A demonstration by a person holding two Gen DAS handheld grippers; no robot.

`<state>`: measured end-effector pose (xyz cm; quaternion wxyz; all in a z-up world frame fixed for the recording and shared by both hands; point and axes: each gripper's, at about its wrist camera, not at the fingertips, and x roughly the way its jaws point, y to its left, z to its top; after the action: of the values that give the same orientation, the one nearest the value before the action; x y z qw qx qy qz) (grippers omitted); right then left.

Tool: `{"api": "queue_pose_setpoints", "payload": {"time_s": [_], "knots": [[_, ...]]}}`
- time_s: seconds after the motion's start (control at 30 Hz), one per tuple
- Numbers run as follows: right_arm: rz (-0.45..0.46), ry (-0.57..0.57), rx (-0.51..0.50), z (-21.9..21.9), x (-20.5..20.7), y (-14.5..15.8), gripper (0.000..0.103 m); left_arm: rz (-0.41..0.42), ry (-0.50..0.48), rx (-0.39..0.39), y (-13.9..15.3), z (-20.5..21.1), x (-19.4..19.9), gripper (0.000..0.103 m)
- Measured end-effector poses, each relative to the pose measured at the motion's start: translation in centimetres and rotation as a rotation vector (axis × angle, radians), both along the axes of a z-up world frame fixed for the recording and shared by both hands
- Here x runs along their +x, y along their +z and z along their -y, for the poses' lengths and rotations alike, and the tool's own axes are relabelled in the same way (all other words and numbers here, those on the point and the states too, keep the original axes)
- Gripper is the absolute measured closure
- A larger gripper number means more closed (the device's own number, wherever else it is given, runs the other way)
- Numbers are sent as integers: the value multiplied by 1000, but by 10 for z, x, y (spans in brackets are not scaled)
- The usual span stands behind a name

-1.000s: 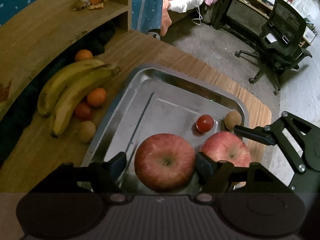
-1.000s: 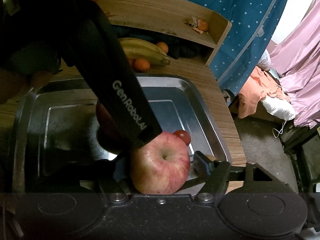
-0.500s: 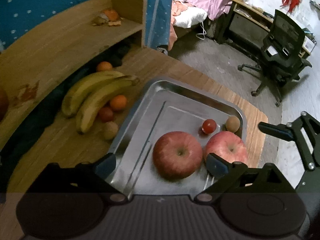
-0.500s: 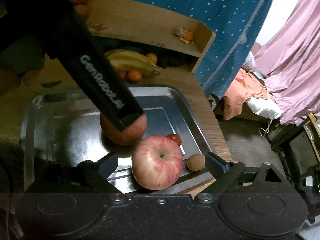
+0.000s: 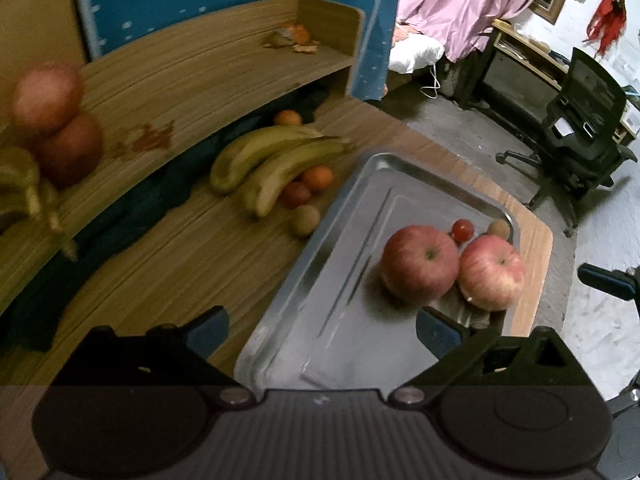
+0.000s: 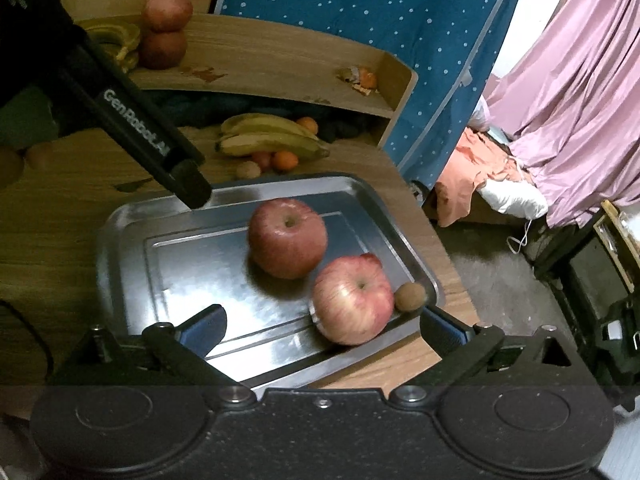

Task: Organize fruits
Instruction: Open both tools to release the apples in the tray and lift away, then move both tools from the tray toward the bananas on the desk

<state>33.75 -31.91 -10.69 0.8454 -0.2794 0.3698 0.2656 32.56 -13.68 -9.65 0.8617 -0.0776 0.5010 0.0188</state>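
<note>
Steel tray [image 6: 120,240] already has both apples, and both grippers are empty with fingers spread wide.

Left gripper [image 5: 322,330] and right gripper [image 6: 322,328] hover over the tray's near edge. Darker apple [image 6: 287,238] sits mid-tray, paler apple [image 6: 352,298] near the corner, touching a kiwi [image 6: 410,297]. Bananas [image 5: 276,166] and small fruit are on the desk beside the tray. My worry: reaching over could bump the round apples and set them rolling.
</note>
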Motion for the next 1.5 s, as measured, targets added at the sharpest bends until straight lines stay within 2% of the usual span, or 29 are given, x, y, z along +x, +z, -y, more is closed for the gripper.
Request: {"api": "queue_pose_setpoints", "payload": {"time_s": [0.27, 0.4, 0.6, 1.0, 1.3, 1.5], "knots": [[-74, -1, 12, -4, -26, 3, 1, -9, 66, -4, -2, -28, -32, 0], [-147, 4, 30, -11, -31, -2, 1, -26, 105, -3, -7, -43, -45, 0], [-222, 64, 54, -28, -39, -6, 1, -56, 183, 0, -14, -70, -68, 0], [-190, 229, 63, -72, -36, 6, 1, -45, 330, 6, -7, -110, -97, 0], [-140, 329, 52, -90, -24, 10, 1, -30, 405, 13, -3, -121, -102, 0], [-125, 395, 57, -103, -13, 8, 1, -48, 444, 27, -5, -123, -95, 0]]}}
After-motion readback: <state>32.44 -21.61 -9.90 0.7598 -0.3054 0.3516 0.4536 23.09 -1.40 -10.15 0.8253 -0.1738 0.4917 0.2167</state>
